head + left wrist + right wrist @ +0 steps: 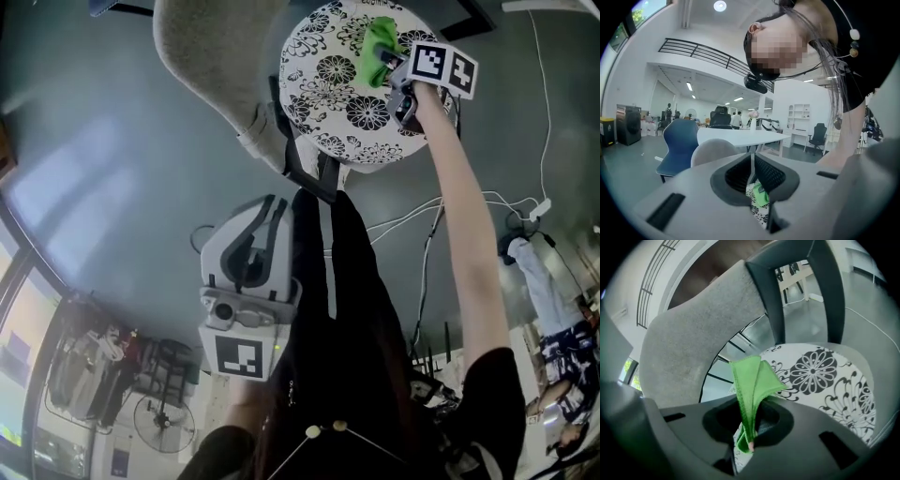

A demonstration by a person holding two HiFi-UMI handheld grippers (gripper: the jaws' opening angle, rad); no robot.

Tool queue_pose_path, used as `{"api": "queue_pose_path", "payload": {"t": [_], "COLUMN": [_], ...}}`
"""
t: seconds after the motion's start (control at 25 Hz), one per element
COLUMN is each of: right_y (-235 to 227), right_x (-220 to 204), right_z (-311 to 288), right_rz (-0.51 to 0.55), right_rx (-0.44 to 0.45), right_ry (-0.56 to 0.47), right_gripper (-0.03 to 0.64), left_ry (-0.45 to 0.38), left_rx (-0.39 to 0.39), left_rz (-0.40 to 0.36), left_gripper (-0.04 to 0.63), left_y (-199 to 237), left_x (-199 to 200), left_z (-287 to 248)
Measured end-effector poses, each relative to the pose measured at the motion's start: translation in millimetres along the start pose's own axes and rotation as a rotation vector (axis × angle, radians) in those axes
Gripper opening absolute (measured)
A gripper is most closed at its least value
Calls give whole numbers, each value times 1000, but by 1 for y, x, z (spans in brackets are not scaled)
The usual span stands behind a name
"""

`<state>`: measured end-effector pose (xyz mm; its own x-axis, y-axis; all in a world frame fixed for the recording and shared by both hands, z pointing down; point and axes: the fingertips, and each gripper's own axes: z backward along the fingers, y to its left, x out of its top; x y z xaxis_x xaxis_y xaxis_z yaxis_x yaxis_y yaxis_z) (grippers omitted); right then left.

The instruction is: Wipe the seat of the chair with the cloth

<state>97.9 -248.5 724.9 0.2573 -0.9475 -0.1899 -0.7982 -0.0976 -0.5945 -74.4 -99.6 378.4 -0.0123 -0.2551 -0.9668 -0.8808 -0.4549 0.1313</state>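
Right hand-held gripper (395,71) is clamped on a folded bright green cloth (378,45), at the end of the person's outstretched right arm. In the right gripper view, the hand-held gripper (750,430) pinches the cloth (753,383) at its fold. The cloth's long axis runs straight out along the jaws, and its loose layers fan open beyond them.

The cloth sits over the far side of the round white seat cushion with black flower print (328,89), on the edge away from the person. Whether the fabric presses on the cushion (825,376) cannot be told. Most of the printed seat lies toward the person and toward the curved grey upholstered backrest (211,52), so a wiping stroke would likely pull back and across in that direction.

The left hand-held gripper (251,246) is held low, close to the person's body and well apart from the chair (the right one is plainly the nearer). In the left gripper view, its jaws (752,174) are drawn almost together with nothing between them; the seat and cloth show only through the slit.
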Motion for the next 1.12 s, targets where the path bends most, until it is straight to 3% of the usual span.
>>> {"api": "queue_pose_path", "payload": {"t": [0.56,0.76,0.92,1.0,1.12], "right_y": [-112,-140,-163,-167,-148], "right_x": [16,22,23,23,20], "right_z": [75,99,119,127,128], "right_rz": [-18,-116,-119,-155,-179], "right_rx": [-184,-200,-274,-271,-200], "right_ry": [-40,-83,-95,-109,-129], "right_gripper": [46,46,46,46,46], "left_ry": [32,30,27,27,32], "left_rx": [-86,-104,-112,-116,-122], "left_rz": [-21,-22,-13,-14,-15], "left_gripper": [26,26,26,26,26], "left_y": [-23,-27,-28,-29,-28], "left_x": [-8,-10,-9,-8,-11], "left_z": [-16,-20,-21,-20,-19]}}
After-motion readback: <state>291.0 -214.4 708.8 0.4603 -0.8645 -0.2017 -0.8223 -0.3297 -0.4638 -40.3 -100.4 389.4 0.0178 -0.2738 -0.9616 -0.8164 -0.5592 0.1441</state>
